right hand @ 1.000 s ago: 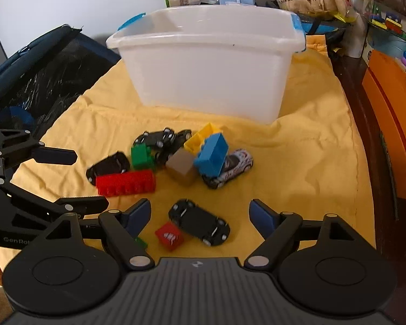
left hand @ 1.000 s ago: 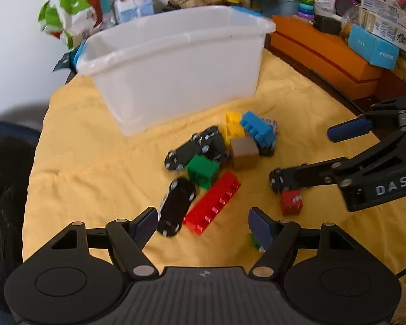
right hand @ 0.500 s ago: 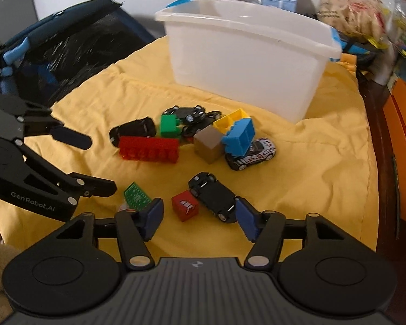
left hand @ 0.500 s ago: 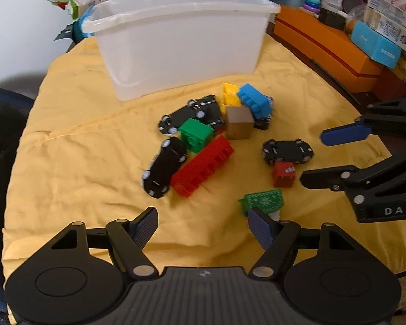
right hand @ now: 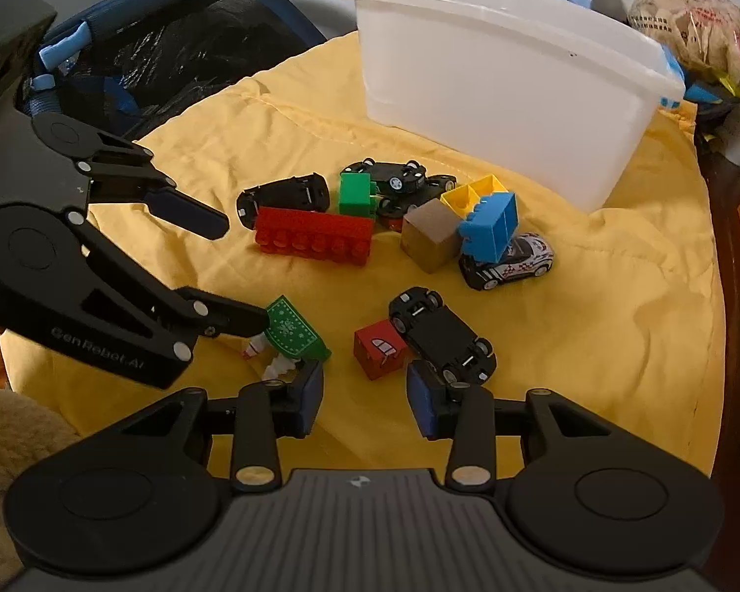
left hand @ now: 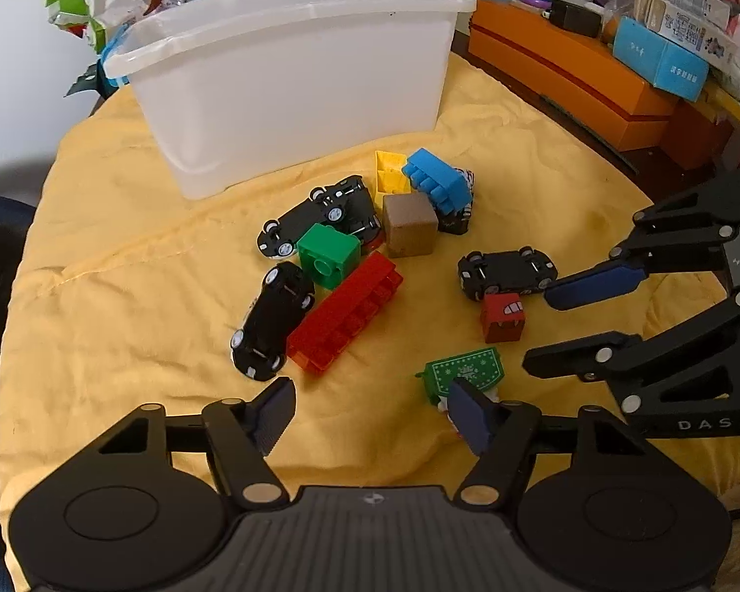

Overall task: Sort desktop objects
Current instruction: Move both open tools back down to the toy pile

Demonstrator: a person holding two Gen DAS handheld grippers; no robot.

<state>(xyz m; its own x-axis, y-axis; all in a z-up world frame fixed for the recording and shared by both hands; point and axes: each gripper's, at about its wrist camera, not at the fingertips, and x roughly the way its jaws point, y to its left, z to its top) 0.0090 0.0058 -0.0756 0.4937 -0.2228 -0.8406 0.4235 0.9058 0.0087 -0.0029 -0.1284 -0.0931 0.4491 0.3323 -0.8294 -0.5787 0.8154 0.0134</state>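
Observation:
A clear white bin stands at the back of a yellow cloth. In front of it lie a red long brick, green brick, brown cube, yellow brick, blue brick and several toy cars. My right gripper is closing just short of a red cube and a black car; its pads touch neither. My left gripper is wide and closing slightly, with a green patterned piece at its right finger.
Orange boxes and packets crowd the right and back edges. A dark blue bag lies off the cloth's left side. A white racing car sits under the blue brick. Bare cloth stretches left of the pile.
The right gripper's jaws have narrowed and it has rolled and sunk toward the red cube. The pile now sits farther ahead of the left gripper, and the green piece shows at its right finger.

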